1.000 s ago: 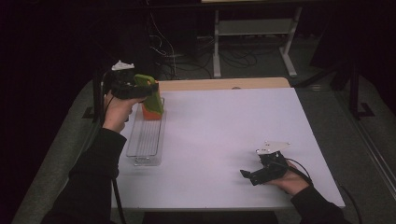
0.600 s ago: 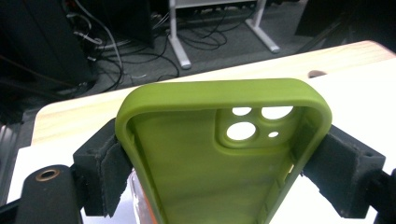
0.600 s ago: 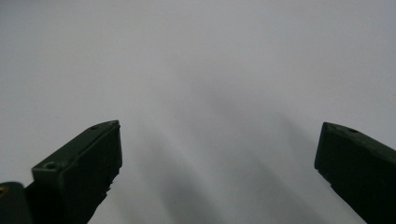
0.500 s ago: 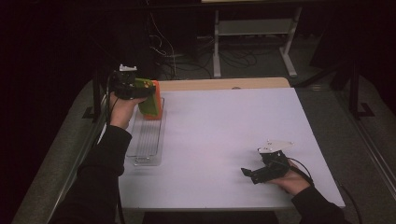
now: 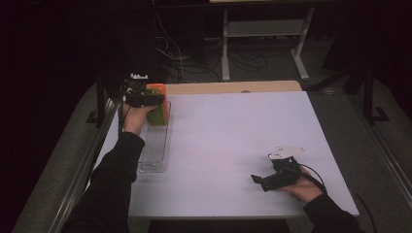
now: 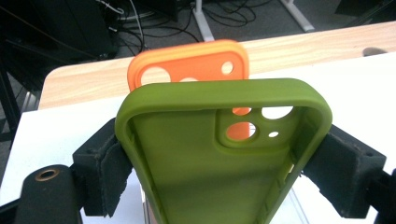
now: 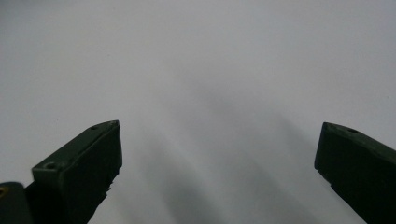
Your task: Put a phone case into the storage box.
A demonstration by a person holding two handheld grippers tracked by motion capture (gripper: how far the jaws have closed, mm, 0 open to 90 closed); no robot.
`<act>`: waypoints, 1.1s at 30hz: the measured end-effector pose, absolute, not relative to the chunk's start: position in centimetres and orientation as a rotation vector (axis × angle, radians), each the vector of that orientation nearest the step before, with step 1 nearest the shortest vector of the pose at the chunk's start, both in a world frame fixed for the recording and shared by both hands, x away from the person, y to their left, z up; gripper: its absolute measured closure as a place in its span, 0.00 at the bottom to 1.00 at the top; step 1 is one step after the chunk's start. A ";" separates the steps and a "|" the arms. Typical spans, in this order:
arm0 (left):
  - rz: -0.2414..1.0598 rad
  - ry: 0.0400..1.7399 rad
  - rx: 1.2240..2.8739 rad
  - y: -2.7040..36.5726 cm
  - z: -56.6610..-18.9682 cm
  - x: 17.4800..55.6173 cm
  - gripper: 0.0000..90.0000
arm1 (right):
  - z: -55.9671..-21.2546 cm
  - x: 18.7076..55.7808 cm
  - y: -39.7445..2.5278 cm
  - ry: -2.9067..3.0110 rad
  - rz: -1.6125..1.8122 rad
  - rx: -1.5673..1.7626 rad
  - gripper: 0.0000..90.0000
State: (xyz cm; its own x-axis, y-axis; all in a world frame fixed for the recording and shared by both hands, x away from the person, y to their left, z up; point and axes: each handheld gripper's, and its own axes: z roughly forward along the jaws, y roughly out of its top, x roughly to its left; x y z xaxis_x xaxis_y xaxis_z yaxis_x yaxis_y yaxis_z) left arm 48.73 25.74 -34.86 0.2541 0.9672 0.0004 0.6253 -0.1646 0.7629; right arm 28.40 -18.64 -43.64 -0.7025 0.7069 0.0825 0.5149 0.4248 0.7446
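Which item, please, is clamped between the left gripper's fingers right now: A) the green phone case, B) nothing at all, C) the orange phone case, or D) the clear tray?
A: in the left gripper view the left gripper presses both edges of the green phone case, while the orange phone case stands free behind it.

No writing, label, brand mark, number or sign could be read on anything in these views of the table.
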 end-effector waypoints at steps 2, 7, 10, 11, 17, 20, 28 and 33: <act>0.678 1.455 1.866 25.7 -35.1 48.9 0.17 | -43.6 28.4 -18.7 2.436 1.147 1.070 0.00; 0.688 1.460 1.839 25.7 -35.4 49.2 0.16 | -43.6 28.3 -18.7 2.440 1.151 1.054 0.00; 0.686 1.466 1.837 25.7 -35.7 49.3 0.16 | -43.5 28.2 -18.7 2.439 1.150 1.063 0.00; 0.689 1.466 1.840 25.7 -35.8 49.4 0.16 | -43.5 28.2 -18.7 2.439 1.150 1.064 0.00; 0.672 1.458 1.842 25.6 -36.3 49.4 0.15 | -43.5 28.2 -18.7 2.444 1.146 1.045 0.00; 0.693 1.439 1.846 25.8 -36.1 49.4 0.11 | -43.5 28.2 -18.7 2.440 1.153 1.040 0.00; 0.688 1.400 1.832 26.3 -35.3 48.8 0.07 | -43.5 28.2 -18.7 2.438 1.159 1.036 0.00; 0.618 1.356 1.855 26.4 -34.5 48.0 0.07 | -43.5 28.3 -18.7 2.436 1.159 1.031 0.00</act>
